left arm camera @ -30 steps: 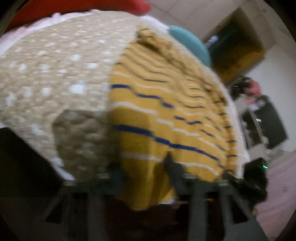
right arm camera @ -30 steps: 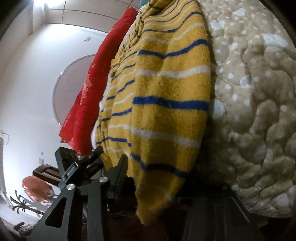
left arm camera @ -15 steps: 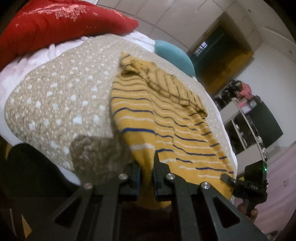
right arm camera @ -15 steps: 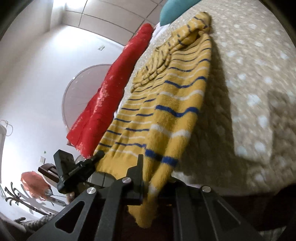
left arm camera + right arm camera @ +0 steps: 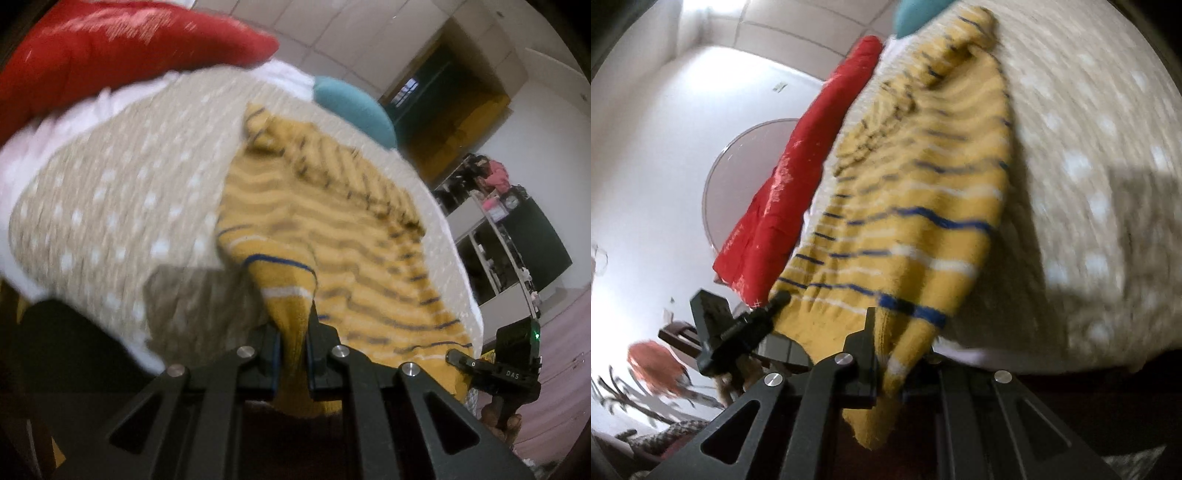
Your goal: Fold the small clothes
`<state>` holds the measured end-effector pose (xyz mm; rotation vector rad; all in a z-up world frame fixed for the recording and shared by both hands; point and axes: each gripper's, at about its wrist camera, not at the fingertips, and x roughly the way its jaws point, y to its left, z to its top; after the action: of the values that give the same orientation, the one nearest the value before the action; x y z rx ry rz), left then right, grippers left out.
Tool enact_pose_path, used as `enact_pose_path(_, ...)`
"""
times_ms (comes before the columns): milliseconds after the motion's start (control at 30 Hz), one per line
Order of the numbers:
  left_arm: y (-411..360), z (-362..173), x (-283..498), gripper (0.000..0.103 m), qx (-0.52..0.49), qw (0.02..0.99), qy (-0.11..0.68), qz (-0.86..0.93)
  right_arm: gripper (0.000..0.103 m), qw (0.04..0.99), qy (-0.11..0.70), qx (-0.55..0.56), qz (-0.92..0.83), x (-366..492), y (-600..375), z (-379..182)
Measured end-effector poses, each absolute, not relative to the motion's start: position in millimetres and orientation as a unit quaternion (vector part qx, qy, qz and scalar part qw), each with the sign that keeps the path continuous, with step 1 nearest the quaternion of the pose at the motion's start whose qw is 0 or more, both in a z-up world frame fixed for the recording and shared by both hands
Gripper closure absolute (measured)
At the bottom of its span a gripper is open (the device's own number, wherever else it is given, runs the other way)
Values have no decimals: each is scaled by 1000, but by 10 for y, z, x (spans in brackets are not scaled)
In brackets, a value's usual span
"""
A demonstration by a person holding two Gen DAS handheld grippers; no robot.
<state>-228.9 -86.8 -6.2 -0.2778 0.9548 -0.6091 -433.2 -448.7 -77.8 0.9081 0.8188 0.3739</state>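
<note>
The left gripper (image 5: 292, 345) was clamped on the near hem of a yellow knitted sweater (image 5: 332, 236) with blue and white stripes, the cloth pinched tight between its two black fingers (image 5: 266, 354); its jaws had just been closing, with that hem between them. The right gripper (image 5: 892, 354) was likewise pinched shut on the sweater (image 5: 923, 206) at the hem's other corner, a yellow fold hanging below its fingers (image 5: 862, 350); its jaws too had just been closing on the knit. In the left wrist view the right gripper (image 5: 491, 365) showed at the sweater's far hem corner; in the right wrist view the left gripper (image 5: 738, 328) showed at the opposite corner. Beyond the grip points the sweater lay spread on a beige bedcover (image 5: 110, 206) dotted with white, its hem raised off the cover and its neck end farthest from both tools. A red pillow (image 5: 110, 48) lay past the sweater's side along the bed's edge; a teal cushion (image 5: 351, 107) sat just beyond the sweater's neck end. Beyond the bed from the sweater stood shelves (image 5: 495, 240) holding small items too blurred to tell. Both views were motion-blurred.
</note>
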Motion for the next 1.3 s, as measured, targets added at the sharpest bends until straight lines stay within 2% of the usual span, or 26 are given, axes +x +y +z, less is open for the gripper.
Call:
enact_pose_path(167, -1125, 314, -1835, 93, -102, 861, 403, -292, 94, 841, 343, 380, 177, -3889, -4631, -254)
enact_pose_path(367, -1517, 526, -1060, 93, -78, 874, 390, -279, 94, 878, 304, 340, 149, -3184, -4866, 229)
enact_pose_path(533, -1788, 429, -335, 93, -75, 862, 425, -266, 93, 881, 307, 336, 128, -2669, -5005, 290)
enact_pose_path(733, -2034, 112, 273, 92, -73, 841, 478, -242, 91, 853, 332, 385, 118, -2036, -5314, 68)
enact_pose_path(800, -2072, 28, 471, 88, -91, 834, 491, -233, 90, 837, 337, 416, 115, -1803, -5472, -56)
enact_pose_path(867, -2068, -28, 669, 84, -128, 822, 503, -236, 85, 817, 342, 451, 108, -1569, -5641, -201)
enact_pose_path(900, -2043, -64, 788, 79, -158, 810, 510, -242, 76, 807, 343, 469, 105, -1477, -5716, -271)
enact_pose_path(933, -2023, -70, 835, 75, -176, 803, 514, -244, 63, 794, 341, 493, 100, -1369, -5817, -367)
enact_pose_path(1000, -1921, -61, 956, 53, -223, 798, 505, -242, 46, 780, 329, 526, 82, -1264, -5973, -486)
enact_pose_path(1067, -1803, -18, 1022, 45, -254, 800, 488, -239, 45, 762, 315, 562, 67, -1207, -6133, -606)
enact_pose_path(1167, -1722, -2, 1031, 43, -243, 805, 489, -234, 45, 749, 307, 585, 49, -1141, -6277, -703)
enact_pose_path(1300, -1691, -49, 916, 41, -190, 819, 494, -223, 45, 780, 318, 539, 9, -1093, -6328, -621)
